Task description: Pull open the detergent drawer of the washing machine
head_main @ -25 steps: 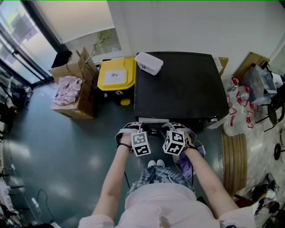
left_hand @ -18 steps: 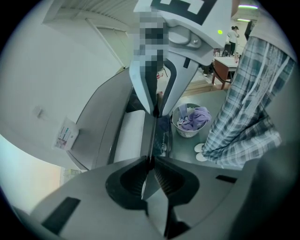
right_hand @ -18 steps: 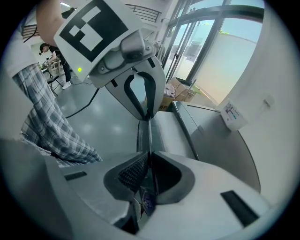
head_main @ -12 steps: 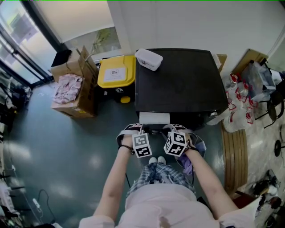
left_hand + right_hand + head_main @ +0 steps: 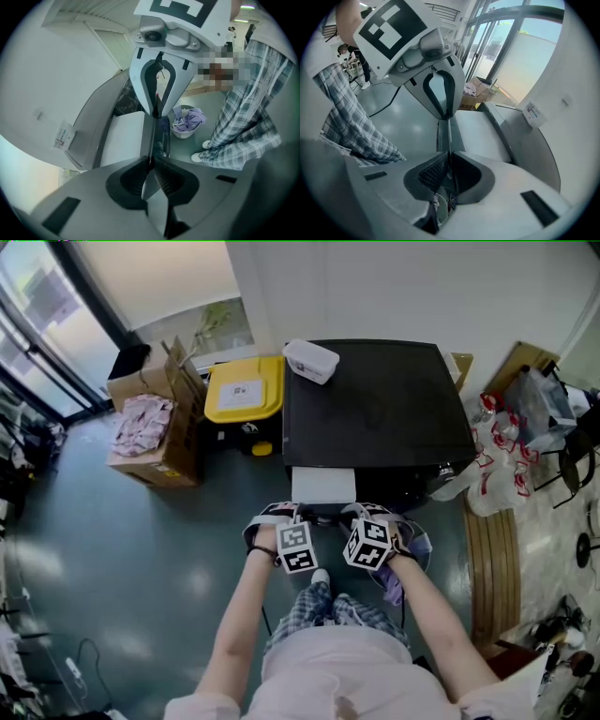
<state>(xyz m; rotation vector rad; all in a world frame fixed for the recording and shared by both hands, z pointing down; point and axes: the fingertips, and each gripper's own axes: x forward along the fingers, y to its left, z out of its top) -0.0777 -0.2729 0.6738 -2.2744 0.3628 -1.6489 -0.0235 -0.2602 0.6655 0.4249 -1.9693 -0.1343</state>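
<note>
A black-topped washing machine (image 5: pixel 380 409) stands before me. Its white detergent drawer (image 5: pixel 323 486) sticks out from the front left. Both grippers hold the drawer's front panel side by side. The left gripper (image 5: pixel 289 517) is on the left part of the panel, the right gripper (image 5: pixel 360 517) on the right part. In the left gripper view the left gripper (image 5: pixel 153 138) is shut on the thin edge of the front panel (image 5: pixel 161 143), with the drawer's white top (image 5: pixel 123 140) beyond. In the right gripper view the right gripper (image 5: pixel 449 135) pinches the same panel beside the drawer's top (image 5: pixel 480 133).
A white box (image 5: pixel 311 361) lies on the washer's back left corner. A yellow-lidded bin (image 5: pixel 244 390) and a cardboard box (image 5: pixel 155 432) stand to the left. Plastic bags (image 5: pixel 497 442) and a wooden bench (image 5: pixel 492 568) are at the right. A basket of purple laundry (image 5: pixel 186 123) sits by my feet.
The white drawer has slid further out of the washer toward me. Both grippers have drawn back with it.
</note>
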